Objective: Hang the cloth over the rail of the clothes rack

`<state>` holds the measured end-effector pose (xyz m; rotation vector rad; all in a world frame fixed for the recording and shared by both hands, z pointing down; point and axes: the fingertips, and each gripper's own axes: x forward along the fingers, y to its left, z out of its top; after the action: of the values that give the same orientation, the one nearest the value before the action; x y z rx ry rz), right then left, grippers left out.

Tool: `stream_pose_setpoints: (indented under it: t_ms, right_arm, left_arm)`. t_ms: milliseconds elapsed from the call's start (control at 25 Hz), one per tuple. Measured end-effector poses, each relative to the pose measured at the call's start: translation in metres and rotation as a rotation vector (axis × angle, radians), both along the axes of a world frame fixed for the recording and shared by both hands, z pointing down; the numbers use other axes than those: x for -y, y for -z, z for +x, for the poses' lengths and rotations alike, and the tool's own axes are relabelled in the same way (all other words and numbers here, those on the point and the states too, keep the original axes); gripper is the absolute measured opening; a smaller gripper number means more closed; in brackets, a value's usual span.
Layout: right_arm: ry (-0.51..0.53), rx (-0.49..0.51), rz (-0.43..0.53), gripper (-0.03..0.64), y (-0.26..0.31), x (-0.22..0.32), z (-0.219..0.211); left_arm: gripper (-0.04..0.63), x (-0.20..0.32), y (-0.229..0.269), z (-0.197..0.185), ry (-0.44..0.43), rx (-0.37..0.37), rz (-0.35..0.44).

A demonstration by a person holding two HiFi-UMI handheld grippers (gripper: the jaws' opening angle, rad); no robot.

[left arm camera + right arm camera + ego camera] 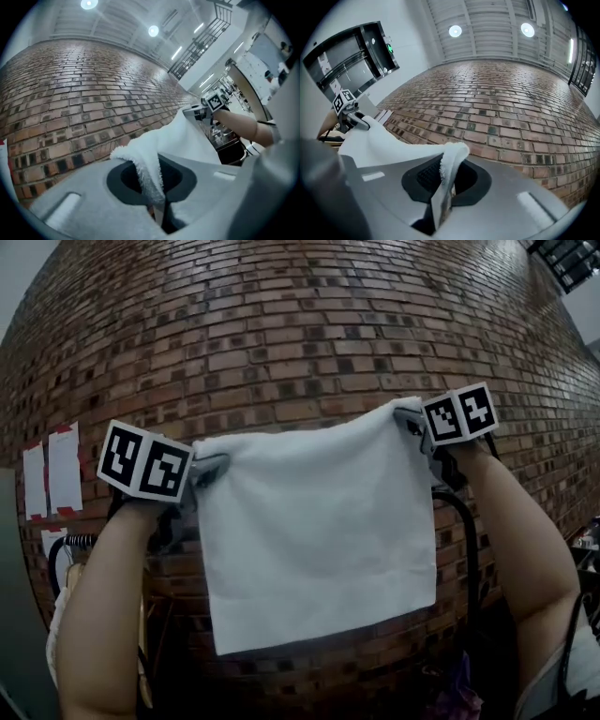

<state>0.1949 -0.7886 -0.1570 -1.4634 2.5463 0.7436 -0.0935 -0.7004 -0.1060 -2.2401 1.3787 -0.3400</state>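
White cloth hanging spread, top corners pinched by left gripper, right gripper, brick wall behind

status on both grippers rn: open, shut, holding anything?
Left gripper: shut on the white cloth, upper left corner.
Right gripper: shut on the same cloth, upper right corner.

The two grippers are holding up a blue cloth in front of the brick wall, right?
Not quite. The cloth is white, not blue; the head view shows it. The left gripper and right gripper do hold it up in front of the brick wall.
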Motion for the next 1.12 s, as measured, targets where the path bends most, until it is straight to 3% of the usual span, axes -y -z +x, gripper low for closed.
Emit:
stream_pose_setpoints:
  t_ms: [120, 240, 440, 800, 1000, 1120]
  right_arm:
    - [-0.058, -0.058, -0.061, 0.026, -0.001, 0.03, -0.01]
    - [-0.162, -0.188, -0.12, 0.026, -0.012, 0.062, -0.023]
    - [-0.263, -0.299, -0.172, 0.026, -0.032, 0.095, -0.034]
    - [-0.408, -0.592, -0.238, 0.026, -0.079, 0.127, -0.038]
    - [-0.5, -0.735, -0.23, 0.026, -0.092, 0.124, -0.04]
    - [-0.478, -0.823, -0.183, 0.028, -0.095, 0.129, -0.053]
  left_arm:
    - [0.023, 0.032, -0.008, -0.009, 0.115, 0.096, -0.081]
    - [0.023, 0.06, -0.024, -0.016, 0.213, 0.212, -0.168]
    - [0.025, 0.089, -0.037, -0.024, 0.287, 0.292, -0.24]
    - [0.025, 0.118, -0.065, -0.019, 0.332, 0.486, -0.351]
    - [0.025, 0.129, -0.098, -0.02, 0.292, 0.572, -0.475]
    - [0.025, 0.131, -0.107, -0.018, 0.266, 0.602, -0.508]
